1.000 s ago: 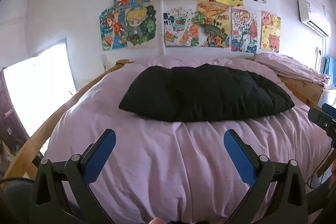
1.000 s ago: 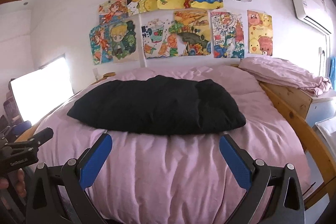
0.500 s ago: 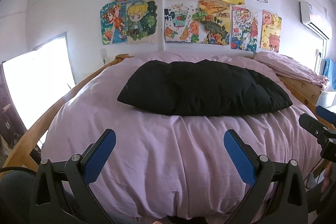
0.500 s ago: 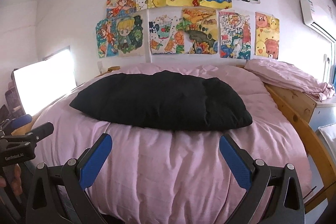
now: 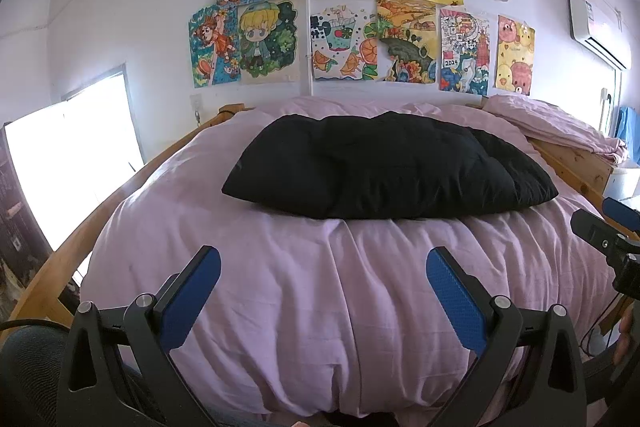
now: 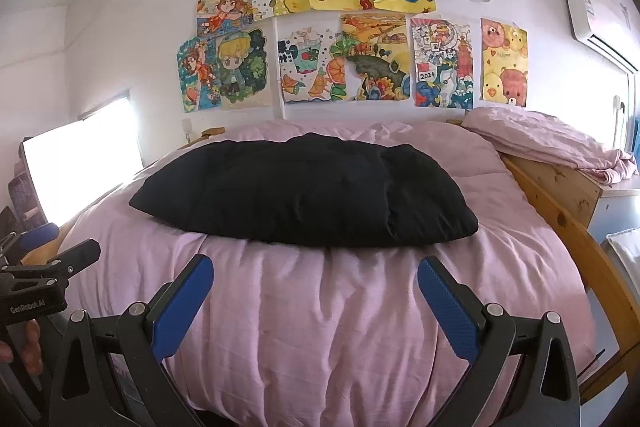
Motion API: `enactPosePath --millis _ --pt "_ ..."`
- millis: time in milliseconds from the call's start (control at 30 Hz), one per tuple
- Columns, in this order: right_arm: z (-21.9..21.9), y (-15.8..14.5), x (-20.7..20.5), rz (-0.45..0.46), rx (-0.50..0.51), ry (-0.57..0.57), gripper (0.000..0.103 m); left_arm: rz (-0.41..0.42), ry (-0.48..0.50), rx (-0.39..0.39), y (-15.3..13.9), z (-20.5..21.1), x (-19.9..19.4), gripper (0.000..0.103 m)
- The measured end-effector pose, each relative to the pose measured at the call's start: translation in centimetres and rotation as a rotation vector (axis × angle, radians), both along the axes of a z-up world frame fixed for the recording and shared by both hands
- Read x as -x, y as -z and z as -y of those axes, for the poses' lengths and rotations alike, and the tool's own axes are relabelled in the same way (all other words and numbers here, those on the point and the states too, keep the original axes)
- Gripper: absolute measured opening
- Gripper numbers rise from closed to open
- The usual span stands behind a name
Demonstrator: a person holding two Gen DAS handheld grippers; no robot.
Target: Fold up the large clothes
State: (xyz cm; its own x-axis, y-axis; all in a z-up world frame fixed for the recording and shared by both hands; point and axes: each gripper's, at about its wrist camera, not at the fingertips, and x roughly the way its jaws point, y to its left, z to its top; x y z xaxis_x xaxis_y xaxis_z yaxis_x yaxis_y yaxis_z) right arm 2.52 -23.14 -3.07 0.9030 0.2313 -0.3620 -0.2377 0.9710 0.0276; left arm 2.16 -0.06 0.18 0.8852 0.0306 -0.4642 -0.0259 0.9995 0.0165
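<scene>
**Black garment flat on the bed, both my grippers empty**

The black padded garment (image 5: 384,167) lies spread across the middle of the pink duvet (image 5: 320,287). My left gripper (image 5: 324,291) and right gripper (image 6: 316,287) hover near the bed's foot, jaws wide apart, touching nothing.

A garment (image 5: 384,167) lies on the bed cover (image 5: 320,307) in the middle of the frame, nearer the far wall than the near edge. Above it, in the upper middle, drawings (image 5: 360,11) hang on the wall. At the upper right a bundle of bedding (image 6: 552,143) rests on a wooden frame (image 6: 560,195). The left gripper (image 5: 323,291) and right gripper (image 6: 315,291) sit low in the frame, before the garment, above the cover, each spread wide.
</scene>
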Motion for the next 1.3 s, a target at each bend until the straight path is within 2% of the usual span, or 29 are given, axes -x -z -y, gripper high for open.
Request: enactPosePath --millis 1300 --pt "0.27 -0.11 0.01 -0.002 -0.003 -0.002 0.103 0.002 0.006 -0.004 0.08 -0.48 -0.02 0.101"
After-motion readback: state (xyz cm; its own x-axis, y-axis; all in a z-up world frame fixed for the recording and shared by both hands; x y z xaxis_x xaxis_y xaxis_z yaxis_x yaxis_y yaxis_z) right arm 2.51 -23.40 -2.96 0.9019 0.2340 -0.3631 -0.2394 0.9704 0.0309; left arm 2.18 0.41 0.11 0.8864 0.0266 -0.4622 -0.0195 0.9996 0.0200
